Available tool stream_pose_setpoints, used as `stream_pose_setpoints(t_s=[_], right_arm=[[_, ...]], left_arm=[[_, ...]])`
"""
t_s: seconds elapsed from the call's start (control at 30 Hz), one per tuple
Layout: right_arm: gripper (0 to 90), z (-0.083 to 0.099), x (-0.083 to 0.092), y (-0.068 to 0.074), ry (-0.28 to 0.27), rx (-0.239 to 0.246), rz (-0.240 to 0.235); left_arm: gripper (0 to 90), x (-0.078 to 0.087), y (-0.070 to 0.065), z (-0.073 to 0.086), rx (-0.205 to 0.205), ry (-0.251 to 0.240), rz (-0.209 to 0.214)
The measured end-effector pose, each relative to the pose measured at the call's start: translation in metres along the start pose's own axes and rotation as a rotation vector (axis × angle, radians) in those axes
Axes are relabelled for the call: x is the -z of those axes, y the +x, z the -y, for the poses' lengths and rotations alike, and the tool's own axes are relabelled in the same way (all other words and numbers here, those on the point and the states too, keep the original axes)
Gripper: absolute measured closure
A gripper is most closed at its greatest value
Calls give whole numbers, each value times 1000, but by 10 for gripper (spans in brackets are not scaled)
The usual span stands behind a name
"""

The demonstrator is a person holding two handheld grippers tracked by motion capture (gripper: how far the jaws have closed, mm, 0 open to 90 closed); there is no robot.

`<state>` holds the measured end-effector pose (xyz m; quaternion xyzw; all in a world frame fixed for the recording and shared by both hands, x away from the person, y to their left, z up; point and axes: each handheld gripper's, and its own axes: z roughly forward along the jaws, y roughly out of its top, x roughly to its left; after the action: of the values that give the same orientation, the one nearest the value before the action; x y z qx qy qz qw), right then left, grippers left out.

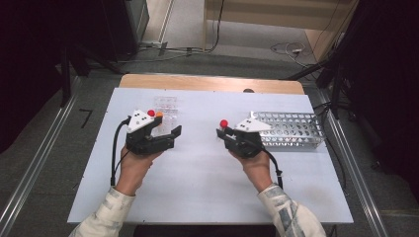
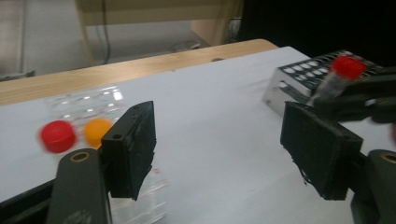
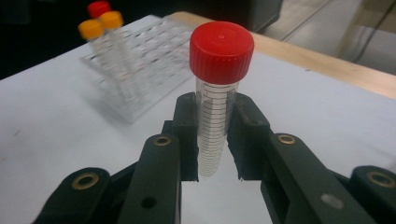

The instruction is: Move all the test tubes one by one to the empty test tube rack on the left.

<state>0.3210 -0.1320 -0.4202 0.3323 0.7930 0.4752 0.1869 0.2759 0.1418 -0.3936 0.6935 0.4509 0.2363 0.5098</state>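
The right gripper [image 3: 217, 140] has its fingers [image 3: 184, 135] clamped on a clear tube w/ a red screw cap [image 3: 221, 49], held upright. The tube wall carries printed graduation lines, but no numerals or brand can be read. In the high view the right gripper [image 1: 221, 132] sits right of centre over the white tabletop [image 1: 197, 182], the red cap [image 1: 224, 123] at its tip, w/ the person's hand [image 1: 257, 165] behind it.

The left gripper [image 2: 219, 144] has its fingers [image 2: 135, 144] apart w/ nothing between them. In the high view the left gripper [image 1: 173, 133] is left of centre, its tip pointing right.

A clear plastic rack [image 1: 167, 111] stands at the far left of the tabletop, just beyond the left gripper, holding tubes w/ a red cap [image 1: 151, 113] and an orange cap [image 1: 159, 114]. In the right gripper view that rack [image 3: 140, 60] shows two orange caps [image 3: 102, 24] and one red; blur hides any markings.

A perforated metal rack [image 1: 291, 129] lies at the right side, just beside the right gripper on its far right. No label is legible on it. In the left gripper view the metal rack [image 2: 303, 74] sits behind the held tube [image 2: 343, 70].
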Motion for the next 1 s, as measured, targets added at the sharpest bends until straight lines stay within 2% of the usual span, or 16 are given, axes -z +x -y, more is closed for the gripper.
stream_pose_setpoints(t_s=[0.13, 0.23, 0.3, 0.43, 0.57, 0.63, 0.67, 0.73, 0.8, 0.9, 1.0], right_arm=[[715, 1, -15, 25, 16, 37, -60], [715, 0, -23, 41, 27, 57, -96], [715, -1, -27, 49, 30, 66, -110], [715, -3, -32, 60, 30, 76, -134], [715, -5, -33, 65, 25, 86, -145], [710, -5, -33, 66, 29, 87, -145], [686, -5, -33, 65, 30, 88, -146], [557, -5, -32, 65, 31, 89, -154], [469, -4, -29, 62, 34, 94, -149], [404, -1, -20, 53, 35, 79, -131], [397, 4, -10, 41, 29, 66, -113]], left_arm=[[333, -5, -20, 0, -36, 1, 62], [400, -8, -28, 0, -60, 4, 88], [461, -9, -30, 1, -65, 11, 110], [563, -12, -29, 5, -81, 35, 124], [685, -15, -27, 8, -84, 48, 134], [694, -15, -26, 8, -89, 48, 123], [695, -13, -25, 7, -87, 46, 118], [696, -8, -18, 3, -78, 35, 113], [695, 0, -9, -2, -60, 22, 95], [695, 15, 8, -8, -23, -3, 61], [695, 30, 26, -14, 12, -32, 20]])
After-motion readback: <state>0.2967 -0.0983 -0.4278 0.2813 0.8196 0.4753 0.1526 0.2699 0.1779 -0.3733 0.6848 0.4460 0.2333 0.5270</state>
